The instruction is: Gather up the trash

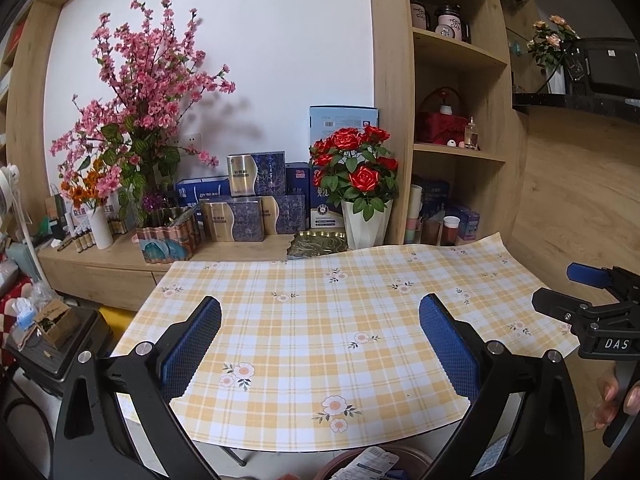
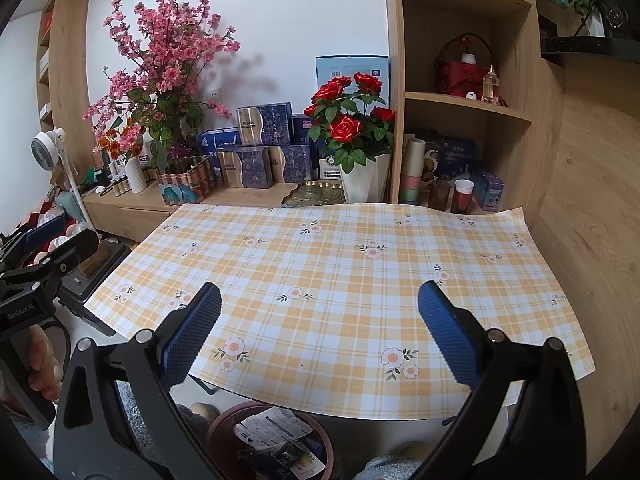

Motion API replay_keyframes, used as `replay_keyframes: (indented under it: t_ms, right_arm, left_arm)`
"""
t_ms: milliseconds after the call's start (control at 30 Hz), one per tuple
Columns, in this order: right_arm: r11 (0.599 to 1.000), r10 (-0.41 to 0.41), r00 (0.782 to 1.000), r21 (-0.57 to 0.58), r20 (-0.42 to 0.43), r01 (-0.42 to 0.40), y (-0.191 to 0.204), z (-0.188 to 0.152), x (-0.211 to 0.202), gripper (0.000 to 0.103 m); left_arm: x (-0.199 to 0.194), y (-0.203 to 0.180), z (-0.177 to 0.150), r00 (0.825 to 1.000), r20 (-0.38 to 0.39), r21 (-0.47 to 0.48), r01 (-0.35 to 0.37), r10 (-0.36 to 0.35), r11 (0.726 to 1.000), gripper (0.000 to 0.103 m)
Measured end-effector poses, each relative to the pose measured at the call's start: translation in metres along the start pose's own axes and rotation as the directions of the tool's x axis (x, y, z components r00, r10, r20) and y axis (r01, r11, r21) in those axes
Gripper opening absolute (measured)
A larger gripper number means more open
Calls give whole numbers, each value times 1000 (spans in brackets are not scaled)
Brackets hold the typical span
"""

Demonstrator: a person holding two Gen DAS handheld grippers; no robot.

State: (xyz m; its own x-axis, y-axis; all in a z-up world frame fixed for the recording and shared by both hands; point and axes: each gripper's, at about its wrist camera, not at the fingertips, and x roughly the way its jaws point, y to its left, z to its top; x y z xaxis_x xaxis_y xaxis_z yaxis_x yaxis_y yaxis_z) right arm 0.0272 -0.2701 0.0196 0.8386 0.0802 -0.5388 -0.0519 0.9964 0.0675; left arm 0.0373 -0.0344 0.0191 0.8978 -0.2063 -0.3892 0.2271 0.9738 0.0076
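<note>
A brown round bin stands on the floor below the table's near edge, with white and dark wrappers inside; its rim also shows in the left wrist view. My left gripper is open and empty above the plaid tablecloth. My right gripper is open and empty above the same cloth. Each gripper shows in the other's view, the right one at the right edge, the left one at the left edge.
Behind the table a wooden ledge holds pink blossoms, a red rose pot, blue gift boxes and a brass tray. Shelves with cups stand at right. A fan and a black case are at left.
</note>
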Motion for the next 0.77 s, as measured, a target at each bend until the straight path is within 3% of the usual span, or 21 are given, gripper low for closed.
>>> replay_keyframes:
  t_ms: [767]
  right_arm:
    - [1000, -5, 1000, 15, -1, 5, -4, -2, 0, 97]
  left_arm:
    - [-3, -5, 1, 1000, 7, 21, -23, 22, 1000, 97]
